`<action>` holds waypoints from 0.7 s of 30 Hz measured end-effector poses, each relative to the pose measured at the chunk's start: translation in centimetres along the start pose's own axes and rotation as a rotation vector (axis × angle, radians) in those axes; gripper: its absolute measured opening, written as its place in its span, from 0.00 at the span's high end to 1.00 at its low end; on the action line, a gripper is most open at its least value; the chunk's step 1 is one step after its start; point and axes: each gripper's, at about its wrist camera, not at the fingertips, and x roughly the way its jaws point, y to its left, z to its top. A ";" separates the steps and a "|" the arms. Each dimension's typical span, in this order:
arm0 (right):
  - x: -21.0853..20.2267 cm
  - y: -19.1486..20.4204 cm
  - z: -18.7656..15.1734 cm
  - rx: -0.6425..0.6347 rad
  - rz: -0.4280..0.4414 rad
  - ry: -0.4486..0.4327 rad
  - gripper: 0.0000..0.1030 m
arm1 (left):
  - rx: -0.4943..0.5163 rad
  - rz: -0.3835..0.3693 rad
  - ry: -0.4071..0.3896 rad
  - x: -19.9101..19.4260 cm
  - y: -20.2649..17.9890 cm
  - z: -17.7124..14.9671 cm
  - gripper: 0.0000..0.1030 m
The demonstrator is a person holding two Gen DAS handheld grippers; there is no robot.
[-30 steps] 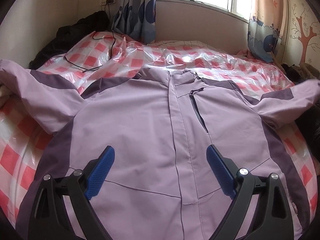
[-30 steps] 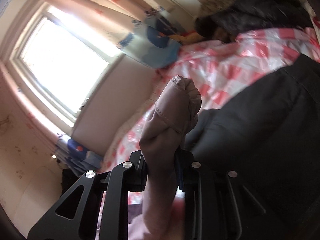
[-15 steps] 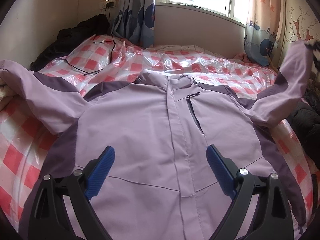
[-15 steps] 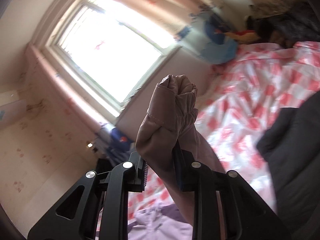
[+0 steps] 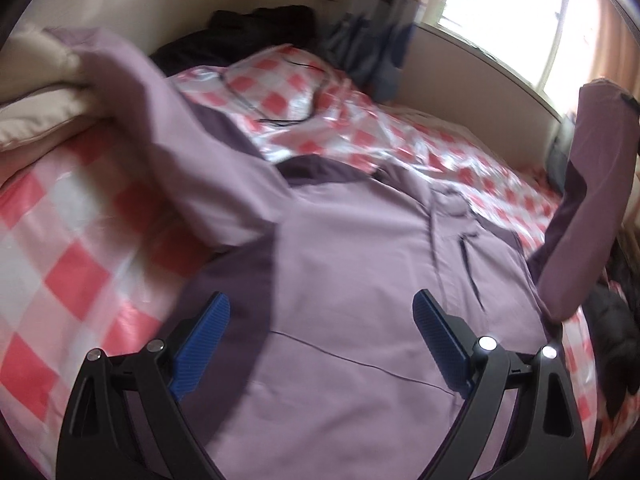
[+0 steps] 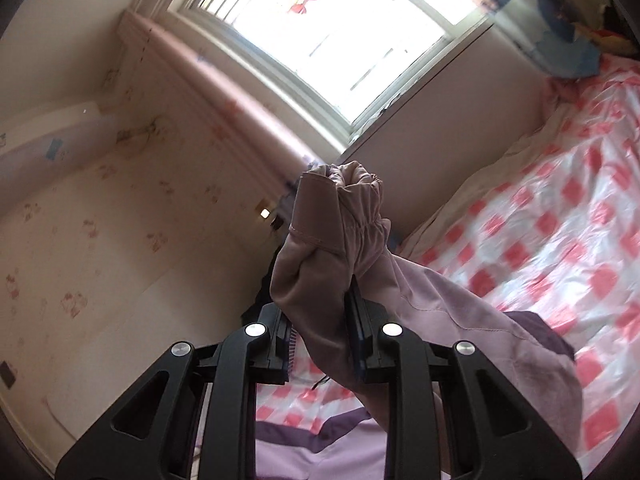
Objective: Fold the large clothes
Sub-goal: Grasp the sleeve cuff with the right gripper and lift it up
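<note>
One lilac jacket (image 5: 360,280) with darker purple panels lies front-up across the bed (image 5: 72,248), which carries a pink-and-white checked cover under a glossy plastic film. Its body is spread fairly flat, the centre placket and a slanted chest zip visible, the collar pointing toward the window (image 5: 516,12). The sleeve on the image left runs up and out toward a cream pillow (image 5: 36,116) at the bed's edge; that part is motion-blurred. The opposite sleeve (image 5: 592,200) stands lifted off the bed at the image right, its upper end reaching the frame edge. The left gripper (image 5: 320,340) hangs above the lower part of the jacket with its blue pads spread wide and nothing between them. The right wrist view supplies what the left cannot: the right gripper (image 6: 320,340) is clamped tight on the raised sleeve just below the cuff (image 6: 352,200), whose gathered elastic end bunches above the fingers. That view also shows the wall with faint printed motifs and the window from below, with the jacket's shoulder seen beneath the claw. Only the left wrist view shows the jacket's full layout, a dark garment (image 5: 248,32) heaped at the far corner, and a thin black cable (image 5: 280,120) on the cover.
</note>
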 end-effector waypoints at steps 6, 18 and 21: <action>6.6 3.7 -5.5 -0.006 0.038 0.095 0.79 | -0.059 0.030 -0.026 -1.5 3.4 1.0 0.13; 16.7 3.9 -20.3 0.009 0.041 0.287 0.79 | -0.116 0.055 -0.029 -1.9 5.9 1.7 0.09; 18.9 3.6 -24.2 -0.019 0.012 0.336 0.79 | -0.112 0.059 -0.019 -1.6 5.7 1.8 0.09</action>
